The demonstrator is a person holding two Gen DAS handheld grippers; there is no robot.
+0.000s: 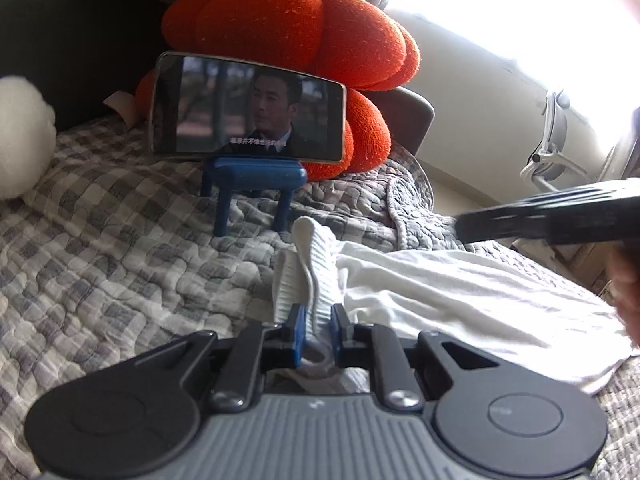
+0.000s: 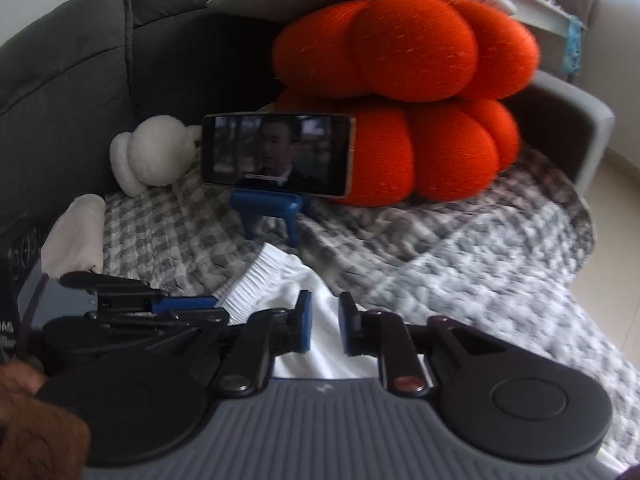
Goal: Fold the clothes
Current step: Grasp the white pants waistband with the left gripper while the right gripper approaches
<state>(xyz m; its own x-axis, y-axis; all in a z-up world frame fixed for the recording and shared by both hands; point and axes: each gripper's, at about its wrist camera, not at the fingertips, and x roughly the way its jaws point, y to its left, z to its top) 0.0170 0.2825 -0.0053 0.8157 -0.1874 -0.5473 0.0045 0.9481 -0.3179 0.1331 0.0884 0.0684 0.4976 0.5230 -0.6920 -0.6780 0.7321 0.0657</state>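
A white garment lies crumpled on the checked quilt, its ribbed waistband standing up in a bunch. My left gripper is shut on that waistband, which is pinched between the blue pads. In the right wrist view my right gripper hovers over the white garment with its blue pads apart and nothing between them. The left gripper shows there at the left, clamped on the ribbed waistband. In the left wrist view the right gripper is a dark blur at the right edge.
A phone playing video stands on a blue stand in front of an orange pumpkin cushion. A white plush sits by the dark sofa back. The checked quilt covers the seat, and the floor drops away on the right.
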